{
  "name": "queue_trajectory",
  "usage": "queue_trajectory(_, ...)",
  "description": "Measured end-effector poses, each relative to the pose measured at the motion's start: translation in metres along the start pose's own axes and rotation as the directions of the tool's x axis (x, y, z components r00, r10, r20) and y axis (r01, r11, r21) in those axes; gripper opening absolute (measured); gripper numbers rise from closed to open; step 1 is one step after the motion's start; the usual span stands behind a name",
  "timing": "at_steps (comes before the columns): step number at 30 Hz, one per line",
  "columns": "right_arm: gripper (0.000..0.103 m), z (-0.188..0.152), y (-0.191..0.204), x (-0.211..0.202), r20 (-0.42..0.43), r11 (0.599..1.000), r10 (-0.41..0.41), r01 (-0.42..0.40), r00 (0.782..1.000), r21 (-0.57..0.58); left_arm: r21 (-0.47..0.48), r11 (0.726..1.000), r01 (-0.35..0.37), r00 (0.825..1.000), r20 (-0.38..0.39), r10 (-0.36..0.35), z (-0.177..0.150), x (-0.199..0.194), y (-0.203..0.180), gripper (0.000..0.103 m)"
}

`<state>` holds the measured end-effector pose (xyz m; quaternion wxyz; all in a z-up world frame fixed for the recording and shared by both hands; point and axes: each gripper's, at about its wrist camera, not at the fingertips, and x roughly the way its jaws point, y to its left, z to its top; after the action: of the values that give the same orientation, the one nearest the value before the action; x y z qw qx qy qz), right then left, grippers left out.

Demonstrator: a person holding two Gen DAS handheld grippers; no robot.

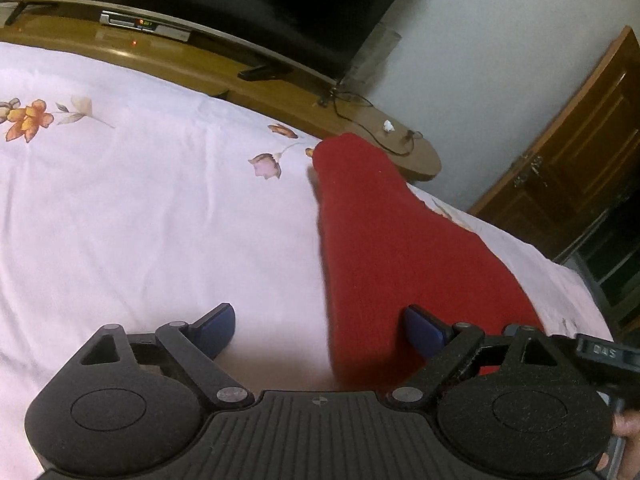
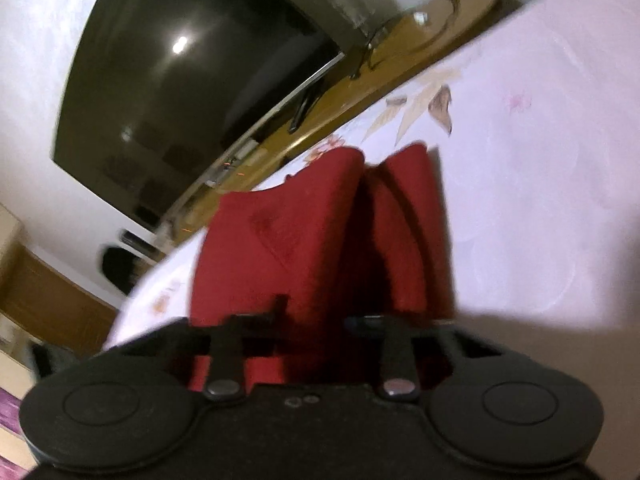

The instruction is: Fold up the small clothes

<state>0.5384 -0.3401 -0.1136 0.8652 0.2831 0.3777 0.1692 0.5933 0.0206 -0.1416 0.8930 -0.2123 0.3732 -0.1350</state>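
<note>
Garment: a red cloth (image 1: 400, 248) lies lengthwise on the pale floral bedsheet (image 1: 140, 208); in the right wrist view it (image 2: 280, 248) rises in two folds towards the camera, probably lifted to carry one end over for a fold.
Right gripper (image 2: 316, 320): the view is blurred, but the fingers stand narrow with red fabric bunched between them, so it seems to grip the near edge of the cloth.
Left gripper (image 1: 320, 324): fingers spread wide, holding nothing; one blue pad (image 1: 218, 322) is over bare sheet, the other (image 1: 424, 328) over the cloth's edge, likely poised to pin or take that side.
Surroundings: a wooden shelf (image 1: 256, 80) runs along the bed's far edge, carrying a set-top box (image 1: 144, 26) and a loose cable (image 1: 372, 120); a dark television (image 2: 192, 92) hangs above it, a wooden door (image 1: 580, 152) stands beyond.
Obstructions: nothing lies on the sheet near the cloth; the shelf is well apart.
</note>
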Motion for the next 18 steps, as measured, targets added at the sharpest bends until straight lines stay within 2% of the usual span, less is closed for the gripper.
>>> queue_trajectory(3, 0.015, -0.001, 0.019, -0.016, 0.072, 0.992, -0.014, 0.023, 0.997, -0.126, 0.028, 1.000, 0.015, 1.000, 0.022, -0.015, 0.005, -0.003, -0.009, 0.090)
queue_trajectory(7, 0.015, 0.005, 0.024, -0.035, 0.123, 0.984, -0.014, 0.035, 0.992, -0.173, 0.062, 0.998, 0.022, 0.999, 0.026, -0.023, 0.011, 0.000, -0.022, 0.089)
queue_trajectory(9, 0.015, 0.006, 0.016, -0.040, 0.129, 0.986, -0.026, 0.047, 0.991, -0.163, 0.079, 0.997, 0.023, 1.000, 0.003, -0.023, 0.010, 0.005, -0.027, 0.089)
queue_trajectory(11, 0.015, 0.003, 0.001, -0.037, 0.105, 0.991, -0.037, 0.049, 0.994, -0.121, 0.112, 0.994, -0.015, 0.999, -0.027, 0.018, 0.006, 0.012, -0.031, 0.089)
queue_trajectory(13, 0.015, -0.006, -0.016, -0.021, 0.024, 0.997, -0.050, 0.051, 0.998, -0.057, 0.093, 0.996, -0.007, 0.999, -0.033, 0.010, 0.002, 0.017, -0.026, 0.089)
queue_trajectory(16, 0.016, -0.014, -0.030, -0.019, 0.038, 1.000, -0.016, 0.015, 0.999, 0.016, 0.108, 0.994, -0.013, 0.999, -0.033, 0.016, 0.005, 0.014, -0.027, 0.089)
queue_trajectory(18, 0.018, -0.013, -0.026, -0.021, 0.044, 1.000, -0.018, 0.018, 0.999, 0.006, 0.126, 0.992, -0.020, 0.999, -0.039, 0.025, 0.006, 0.014, -0.029, 0.089)
